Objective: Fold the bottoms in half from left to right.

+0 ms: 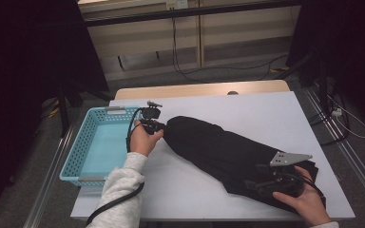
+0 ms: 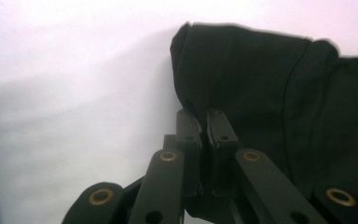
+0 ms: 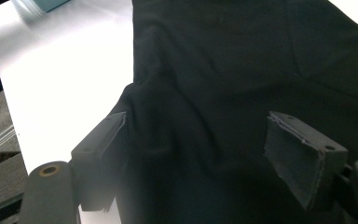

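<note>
While the left hand-held gripper [image 2: 204, 122] is pinched shut on one end of the folded black garment [image 1: 218, 152] lying across the desk [image 1: 275, 114], the right hand-held gripper [image 3: 205, 154] straddles its other end wide open, so moving it to the empty blue basket [image 1: 83, 142] seems barely begun.

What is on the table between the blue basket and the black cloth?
Only the left gripper and the hand holding it, seen in the high view, between the basket and the cloth.

A light blue basket [image 1: 83, 151] sits at the left edge of the white table [image 1: 266, 118]; beyond the table, cables [image 1: 185, 71] trail across the grey floor [image 1: 142, 80]
</note>
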